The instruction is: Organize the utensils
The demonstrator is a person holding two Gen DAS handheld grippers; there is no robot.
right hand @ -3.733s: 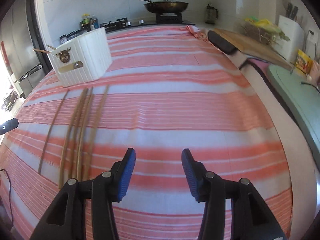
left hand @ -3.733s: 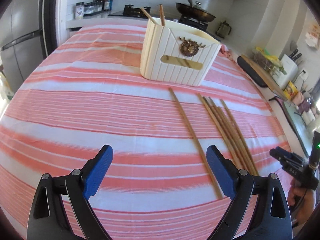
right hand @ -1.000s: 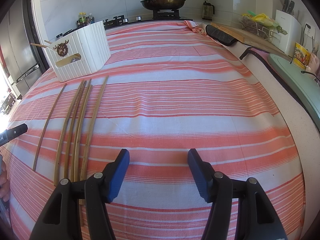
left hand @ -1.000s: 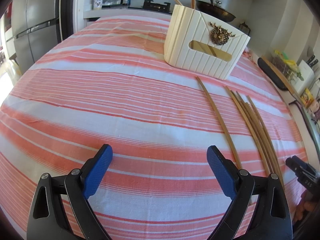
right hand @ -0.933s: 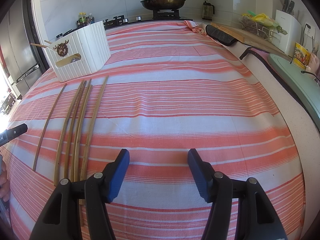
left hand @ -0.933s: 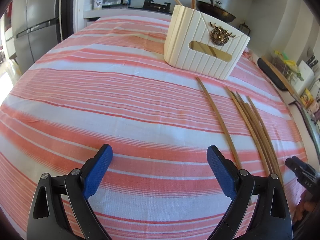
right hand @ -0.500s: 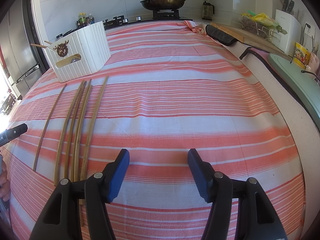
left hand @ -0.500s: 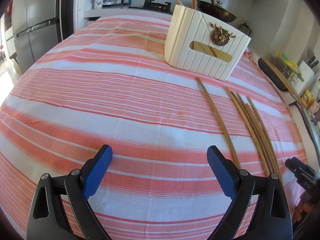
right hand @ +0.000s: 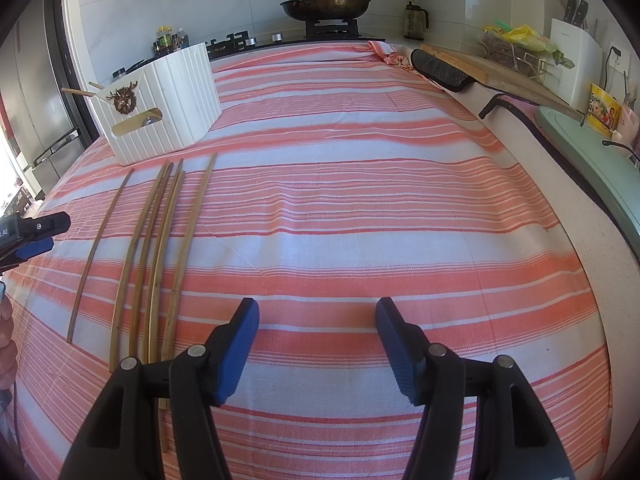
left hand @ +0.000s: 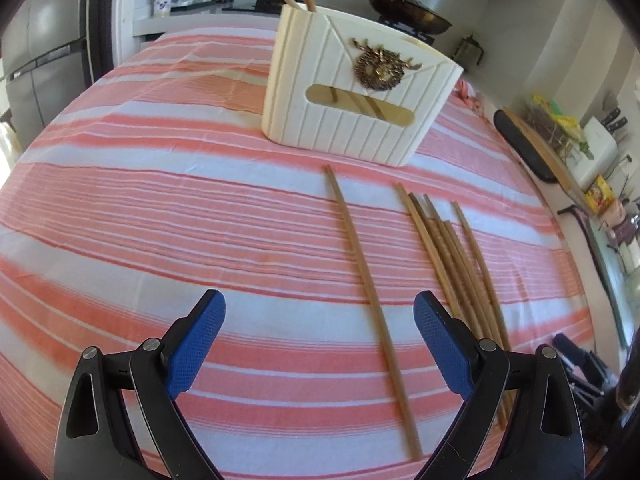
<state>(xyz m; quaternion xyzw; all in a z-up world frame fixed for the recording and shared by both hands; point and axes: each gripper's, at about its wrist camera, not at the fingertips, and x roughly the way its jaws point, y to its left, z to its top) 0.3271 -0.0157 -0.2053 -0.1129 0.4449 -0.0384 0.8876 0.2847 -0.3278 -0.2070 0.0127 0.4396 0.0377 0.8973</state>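
Several wooden chopsticks lie on the red and white striped cloth. One single chopstick (left hand: 370, 292) (right hand: 98, 248) lies apart from a bunch of chopsticks (left hand: 456, 264) (right hand: 160, 248) to its right. A white ribbed utensil holder (left hand: 356, 92) (right hand: 160, 104) stands beyond them with two chopsticks sticking out of its top. My left gripper (left hand: 318, 344) hangs open above the cloth, the single chopstick running between its fingers near the right one. My right gripper (right hand: 316, 338) is open over bare cloth, right of the bunch, nothing between its fingers.
A stove with a lidded pan (right hand: 326, 4) stands behind the table. A black mat and wooden board (right hand: 452, 66) lie at the far right, with a knife block (right hand: 576, 64) and a green tray (right hand: 600, 172) along the right counter. A fridge (left hand: 36, 64) stands at the left.
In the left wrist view the holder and chopsticks have shifted left and closer, so the single chopstick now lies between the left fingers. The right wrist view is unchanged.
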